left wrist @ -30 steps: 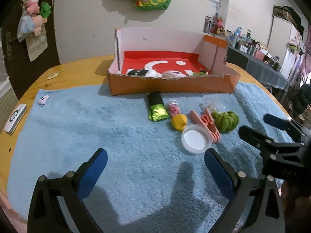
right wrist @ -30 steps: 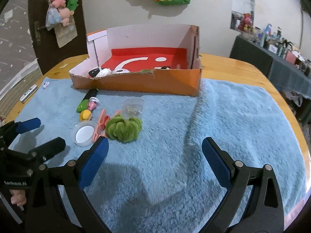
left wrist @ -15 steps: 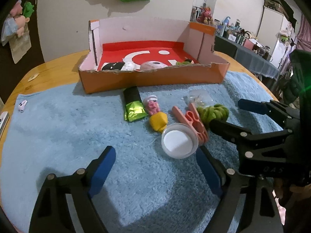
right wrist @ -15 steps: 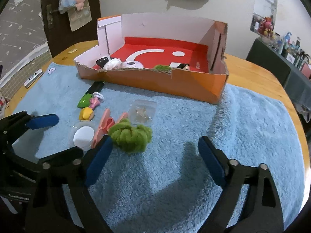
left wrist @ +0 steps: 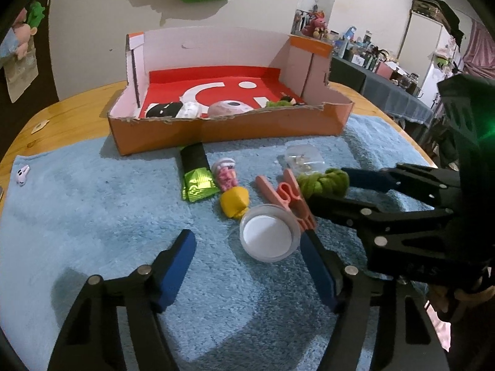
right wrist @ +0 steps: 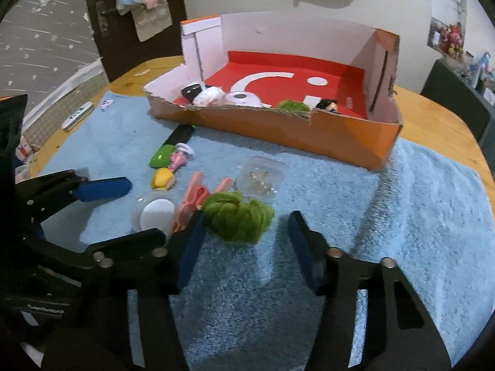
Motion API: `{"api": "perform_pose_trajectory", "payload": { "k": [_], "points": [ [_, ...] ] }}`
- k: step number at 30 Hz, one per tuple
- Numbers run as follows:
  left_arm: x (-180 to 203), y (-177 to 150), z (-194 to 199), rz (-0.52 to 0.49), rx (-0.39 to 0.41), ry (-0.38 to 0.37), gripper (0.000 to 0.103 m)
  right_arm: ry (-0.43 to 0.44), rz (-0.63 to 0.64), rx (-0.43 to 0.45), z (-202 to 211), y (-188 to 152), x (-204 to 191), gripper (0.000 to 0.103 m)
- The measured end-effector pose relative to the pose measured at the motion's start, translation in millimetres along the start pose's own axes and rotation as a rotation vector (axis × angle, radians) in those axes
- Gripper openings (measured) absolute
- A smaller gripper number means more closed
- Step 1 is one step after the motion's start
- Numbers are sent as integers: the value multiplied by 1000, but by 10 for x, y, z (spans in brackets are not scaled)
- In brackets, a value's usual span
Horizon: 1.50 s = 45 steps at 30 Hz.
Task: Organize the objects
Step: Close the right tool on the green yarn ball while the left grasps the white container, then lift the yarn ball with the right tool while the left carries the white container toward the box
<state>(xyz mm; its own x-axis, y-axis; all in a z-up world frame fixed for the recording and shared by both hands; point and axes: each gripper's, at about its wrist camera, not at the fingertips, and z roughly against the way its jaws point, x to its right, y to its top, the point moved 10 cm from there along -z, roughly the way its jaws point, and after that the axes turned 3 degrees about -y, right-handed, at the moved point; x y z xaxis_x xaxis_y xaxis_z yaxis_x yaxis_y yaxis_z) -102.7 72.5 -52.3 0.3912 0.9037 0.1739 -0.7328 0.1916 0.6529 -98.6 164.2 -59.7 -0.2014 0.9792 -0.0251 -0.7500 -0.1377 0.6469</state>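
Right gripper (right wrist: 244,235) fingers closing around the green yarn (right wrist: 238,216) at frame centre, not yet pinching; left gripper (left wrist: 247,247) fingers narrowing, empty; crowded fingers could knock the pink clip (right wrist: 195,201).

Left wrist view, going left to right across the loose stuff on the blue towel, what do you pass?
Small white toy → green foil packet → pink figure → yellow lump → white round lid → green yarn bundle.
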Motion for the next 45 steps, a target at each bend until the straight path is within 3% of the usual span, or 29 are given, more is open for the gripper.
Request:
{"api": "perform_pose_trajectory", "payload": {
  "k": [1, 12, 19, 32, 45],
  "points": [
    [14, -1, -2, -5, -1, -6, 67, 14, -2, 0, -5, 2, -16, 41],
    [93, -13, -2, -24, 0, -41, 63, 53, -29, 20, 38, -7, -1, 39],
    [113, -5, -18, -59, 14, -11, 43, 62, -69, 33, 114, -30, 76, 39],
    [125, 106, 273, -32, 60, -68, 42, 57, -92, 99, 416, 68, 99, 39],
    [22, 271, 585, -35, 129, -70, 42, 36, -78, 136, 581, 191, 43, 39]
  ]
}}
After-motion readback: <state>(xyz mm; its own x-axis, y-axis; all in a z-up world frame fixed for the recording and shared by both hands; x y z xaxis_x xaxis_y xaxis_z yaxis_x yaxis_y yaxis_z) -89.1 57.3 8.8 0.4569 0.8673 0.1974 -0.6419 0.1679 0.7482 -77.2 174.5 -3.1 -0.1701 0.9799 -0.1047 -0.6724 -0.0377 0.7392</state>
